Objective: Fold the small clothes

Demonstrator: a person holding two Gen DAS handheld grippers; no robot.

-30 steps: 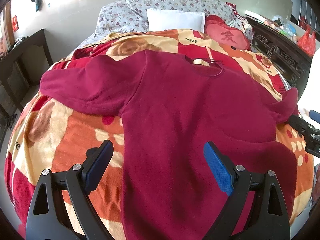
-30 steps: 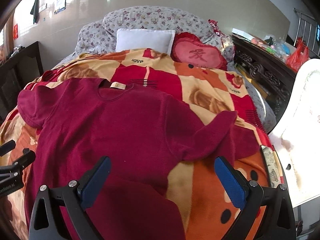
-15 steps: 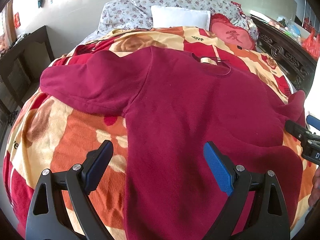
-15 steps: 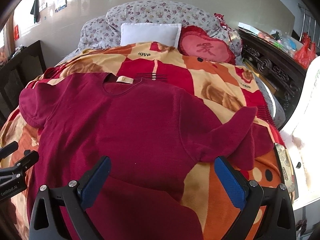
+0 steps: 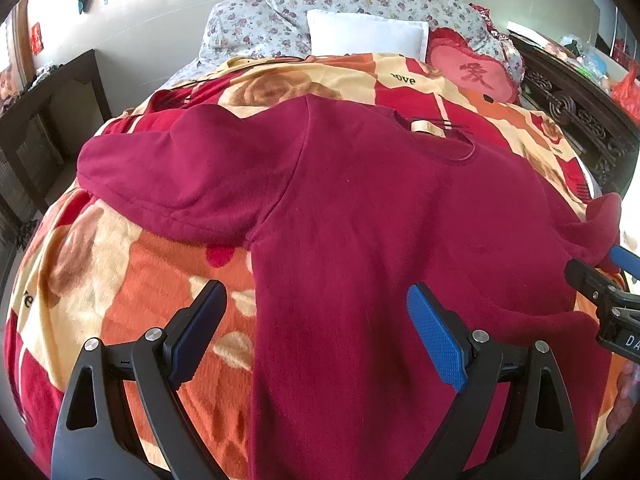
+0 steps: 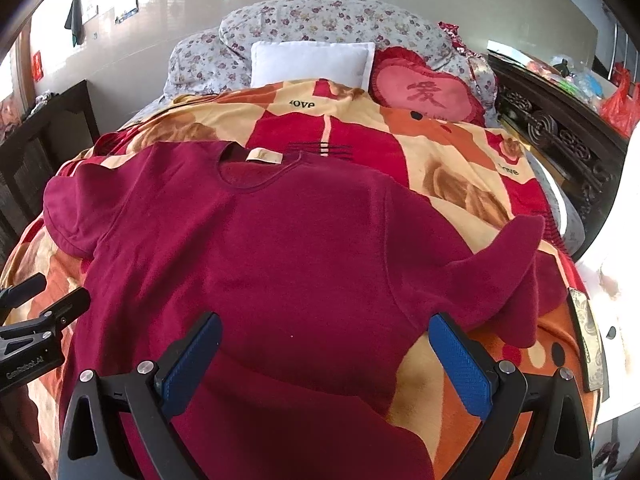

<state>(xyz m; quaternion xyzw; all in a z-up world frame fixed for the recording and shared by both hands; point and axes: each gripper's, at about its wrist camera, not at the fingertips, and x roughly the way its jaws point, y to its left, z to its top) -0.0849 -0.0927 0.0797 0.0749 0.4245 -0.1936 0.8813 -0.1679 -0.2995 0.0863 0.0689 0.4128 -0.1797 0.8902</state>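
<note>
A dark red long-sleeved top (image 5: 384, 216) (image 6: 280, 248) lies flat, collar away from me, on a bed with a red, orange and cream blanket (image 5: 132, 280) (image 6: 452, 168). Its left sleeve (image 5: 180, 176) stretches out sideways. Its right sleeve (image 6: 508, 268) lies bunched and folded back near the bed's right edge. My left gripper (image 5: 316, 328) hangs open above the top's lower left side, nothing between its fingers. My right gripper (image 6: 328, 352) is open over the lower right of the top, near the armpit, and empty too.
At the head of the bed lie a white pillow (image 6: 312, 60), a pink heart cushion (image 6: 424, 92) and a floral quilt (image 6: 320, 20). A dark carved wooden sideboard (image 6: 560, 128) runs along the right. A dark cabinet (image 5: 48, 120) stands on the left.
Both grippers have moved forward and lower over the top, which now fills more of each view. Both remain open. The top lies as before.
</note>
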